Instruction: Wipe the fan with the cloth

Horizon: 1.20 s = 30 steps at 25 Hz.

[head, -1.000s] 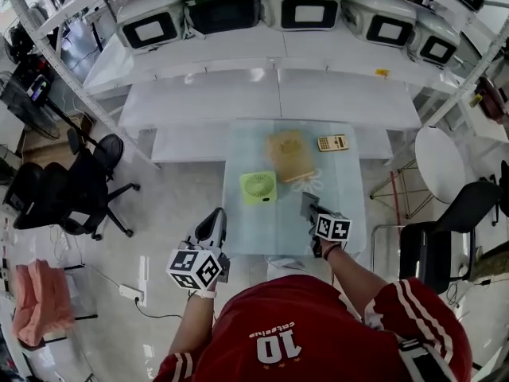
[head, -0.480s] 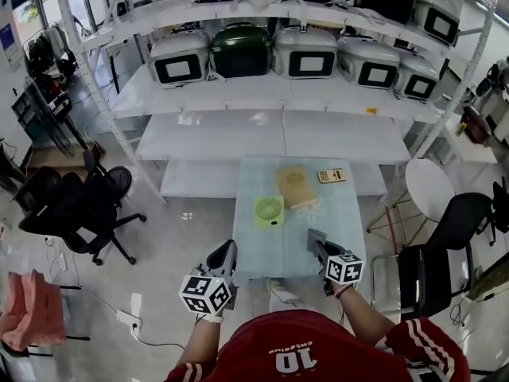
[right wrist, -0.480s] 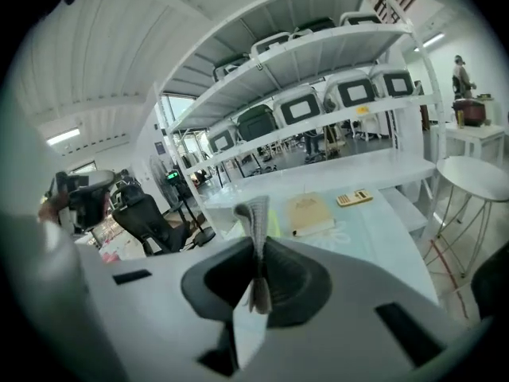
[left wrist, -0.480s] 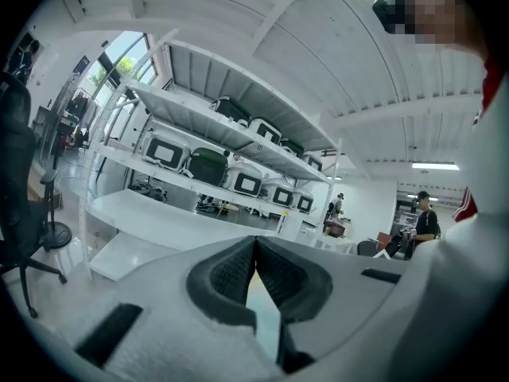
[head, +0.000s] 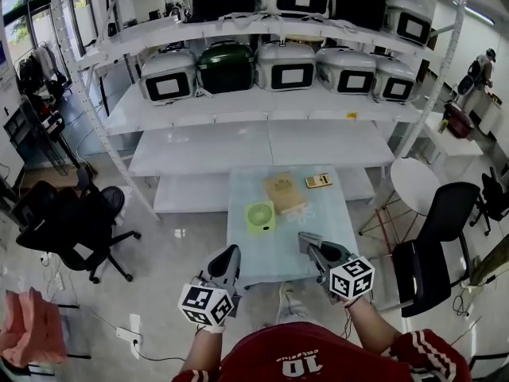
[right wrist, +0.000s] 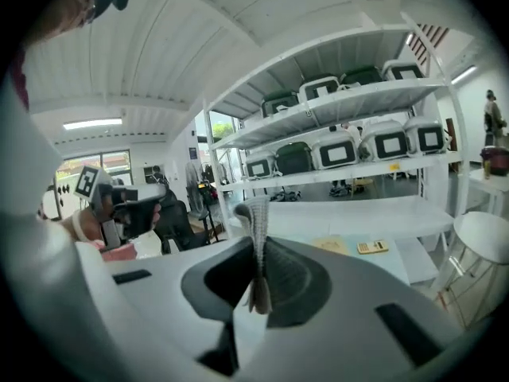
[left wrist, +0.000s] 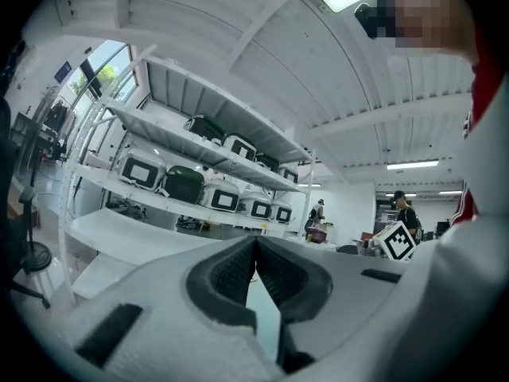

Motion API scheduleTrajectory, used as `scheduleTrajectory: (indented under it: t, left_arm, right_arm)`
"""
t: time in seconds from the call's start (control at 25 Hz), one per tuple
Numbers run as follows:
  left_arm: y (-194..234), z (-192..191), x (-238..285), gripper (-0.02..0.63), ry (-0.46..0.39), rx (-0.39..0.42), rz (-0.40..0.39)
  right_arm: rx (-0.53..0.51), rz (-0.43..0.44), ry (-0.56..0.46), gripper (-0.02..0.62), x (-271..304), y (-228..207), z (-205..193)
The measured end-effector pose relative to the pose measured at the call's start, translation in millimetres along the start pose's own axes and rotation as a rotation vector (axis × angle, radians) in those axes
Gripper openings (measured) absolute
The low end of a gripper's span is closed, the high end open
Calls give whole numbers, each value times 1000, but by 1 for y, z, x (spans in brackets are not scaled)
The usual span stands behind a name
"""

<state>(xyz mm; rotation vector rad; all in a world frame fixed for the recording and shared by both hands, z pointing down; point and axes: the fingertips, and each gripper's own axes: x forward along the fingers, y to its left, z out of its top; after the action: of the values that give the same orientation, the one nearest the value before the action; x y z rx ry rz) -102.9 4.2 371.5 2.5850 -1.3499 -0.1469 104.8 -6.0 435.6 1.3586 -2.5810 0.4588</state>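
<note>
Shirt [head: 294, 358]: red, white number 10
Sleeves [head: 428, 355]: red, white stripes
Left claw [head: 225, 263]: grey, black-and-white marker cube [head: 205, 305]
Right claw [head: 307, 242]: likewise

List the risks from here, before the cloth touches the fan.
1. The right hand-held gripper pinches only a thin fold of the cloth, so dragging it across the fan may pull it free.
2. The fan sits unheld on the table. The left hand-held gripper is shut, empty and away from it, so a wipe may slide the fan into the tan flat object beside it.
</note>
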Motion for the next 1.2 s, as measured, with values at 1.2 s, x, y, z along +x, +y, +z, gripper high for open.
scheduleTrajectory:
  t: [1.2]
  left_arm:
    - [-26,105,-33,2,-215,107,-29]
  right_arm:
    - [23,-192,-391,25,-122,-11,131]
